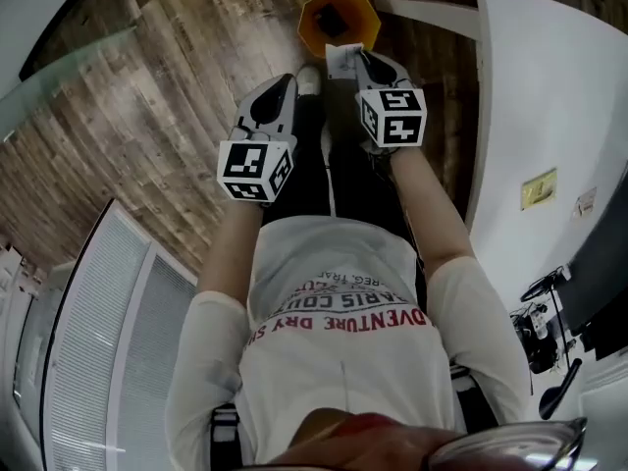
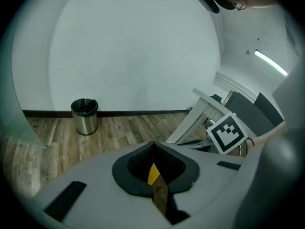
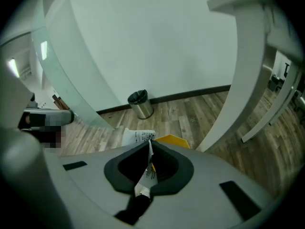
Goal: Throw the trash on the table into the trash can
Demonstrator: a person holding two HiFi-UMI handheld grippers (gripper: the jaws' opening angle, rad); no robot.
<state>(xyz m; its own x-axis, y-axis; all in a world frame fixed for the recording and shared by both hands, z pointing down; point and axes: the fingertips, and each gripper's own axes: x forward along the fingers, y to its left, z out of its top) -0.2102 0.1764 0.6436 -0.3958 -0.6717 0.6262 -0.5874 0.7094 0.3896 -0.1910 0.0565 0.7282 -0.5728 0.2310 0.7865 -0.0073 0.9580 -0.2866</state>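
Most of what we see below us is brown wood-plank floor (image 1: 167, 86), where the orange hexagonal plastic trash can (image 1: 307, 26) stands. To the right of the can runs the white curved table (image 1: 549, 106). Our left gripper (image 1: 287, 82) hangs on our side of the can and to its left, jaws together on nothing. Our right gripper (image 1: 359, 57) hangs at the can's near rim, clamped on a white printed paper scrap (image 1: 343, 61) just short of that rim.

White printed paper scrap (image 1: 343, 62), seemingly above yellow trash can (image 1: 308, 26)
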